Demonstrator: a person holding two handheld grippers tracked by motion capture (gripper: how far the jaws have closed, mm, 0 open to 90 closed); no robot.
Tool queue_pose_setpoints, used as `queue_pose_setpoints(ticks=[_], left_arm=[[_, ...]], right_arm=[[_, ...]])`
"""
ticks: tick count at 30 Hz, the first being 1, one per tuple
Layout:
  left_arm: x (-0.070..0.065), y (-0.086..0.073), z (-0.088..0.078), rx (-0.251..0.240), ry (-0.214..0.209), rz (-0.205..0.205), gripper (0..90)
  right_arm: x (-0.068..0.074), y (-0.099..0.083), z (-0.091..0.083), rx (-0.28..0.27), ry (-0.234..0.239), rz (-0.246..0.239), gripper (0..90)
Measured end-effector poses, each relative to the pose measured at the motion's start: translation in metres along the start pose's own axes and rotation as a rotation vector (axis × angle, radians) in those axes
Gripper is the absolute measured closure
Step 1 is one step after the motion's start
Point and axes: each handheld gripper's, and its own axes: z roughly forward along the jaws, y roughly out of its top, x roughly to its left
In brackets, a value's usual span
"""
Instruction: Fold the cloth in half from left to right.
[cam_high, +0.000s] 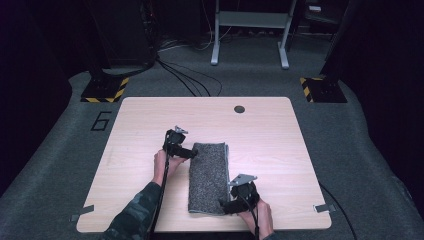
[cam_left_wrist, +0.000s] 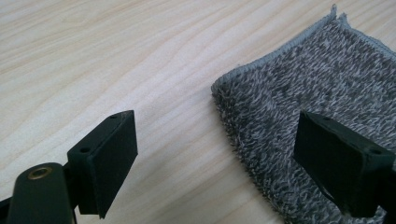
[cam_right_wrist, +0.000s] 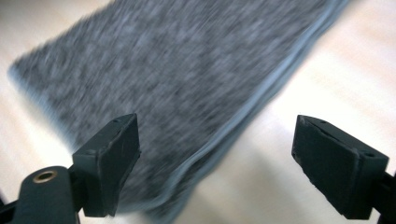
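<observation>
Both tongs (cam_high: 191, 153) (cam_high: 224, 206) gape beside folded grey towel (cam_high: 208, 177).

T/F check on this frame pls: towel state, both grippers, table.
1. The grey towel lies folded on the wooden table. True.
2. The left gripper is shut on the towel. False: its jaws stand wide apart, one over bare wood, one over the towel's edge.
3. The right gripper is open. True.
4. The right gripper sits at the towel's far end. False: the high view shows it at the near corner.
5. A dark round hole sits near the table's far edge. True.
</observation>
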Motion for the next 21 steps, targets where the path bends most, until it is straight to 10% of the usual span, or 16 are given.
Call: queue_pose_setpoints(ticks=[9, 21], left_arm=[[0.006, 0.002, 0.004, 0.001, -0.019, -0.033, 13.7], [0.013, 0.013, 0.016, 0.005, -0.044, -0.084, 16.1]], right_arm=[[-0.072, 0.061, 0.019, -0.012, 0.007, 0.055, 18.0], [-0.12, 0.108, 0.073, 0.035, 0.0, 0.153, 27.7]])
